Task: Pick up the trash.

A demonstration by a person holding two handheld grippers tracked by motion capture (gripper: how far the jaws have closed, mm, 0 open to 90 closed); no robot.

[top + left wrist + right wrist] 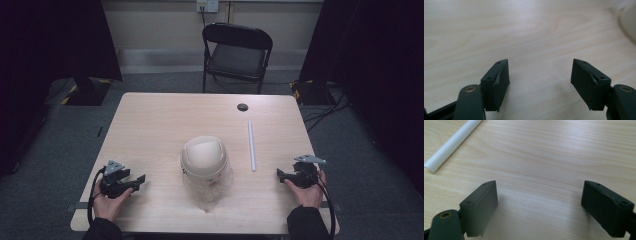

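A person sits at a light wood tabletop (150,125) and holds a black gripper in each hand. The left gripper (131,181) sits low on the tabletop, and its jaws are wide apart with just bare wood between them. A small cream bin (204,159) with a round swing lid stands past the tips of those jaws and off to their right side, well apart from them; in the left gripper view its edge (629,22) peeks in at the far right. The bin has a clear plastic bag around it. The right gripper (282,175) also sits low on the tabletop, and its jaws are wide apart too, holding nothing. A long white tube (451,143) lies flat on the wood ahead of those jaws and to their left, not touching them. A black chair (236,50) stands behind the tabletop.
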